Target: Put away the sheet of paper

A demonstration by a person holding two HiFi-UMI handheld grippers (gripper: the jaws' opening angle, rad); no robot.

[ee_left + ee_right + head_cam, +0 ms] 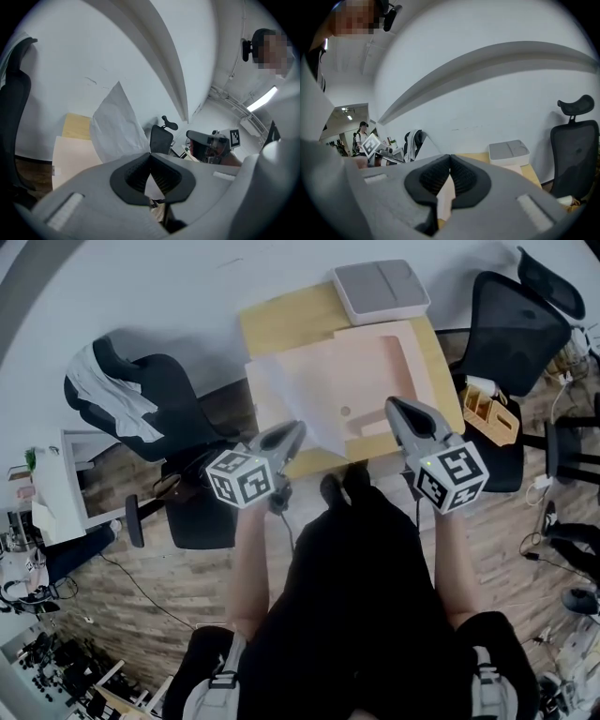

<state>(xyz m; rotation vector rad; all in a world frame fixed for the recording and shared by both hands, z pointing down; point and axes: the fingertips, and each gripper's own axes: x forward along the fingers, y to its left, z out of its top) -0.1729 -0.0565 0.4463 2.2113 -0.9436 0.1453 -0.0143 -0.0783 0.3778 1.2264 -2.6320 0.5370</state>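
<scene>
A white sheet of paper (295,390) lies partly over a pale pink folder (375,371) on a small wooden table (281,320). My left gripper (298,427) is shut on the sheet's near edge. In the left gripper view the paper (117,126) stands up above the closed jaws of the left gripper (150,153). My right gripper (392,403) is over the folder's near right part, jaws shut. In the right gripper view its tips (450,156) meet with pink surface showing behind them. I cannot tell whether it pinches the folder.
A grey lidded box (380,287) sits at the table's far end. A black chair draped with white cloth (141,399) stands to the left. Another black chair (516,324) and a wooden organiser (492,413) are on the right. The person's legs are close to the table's near edge.
</scene>
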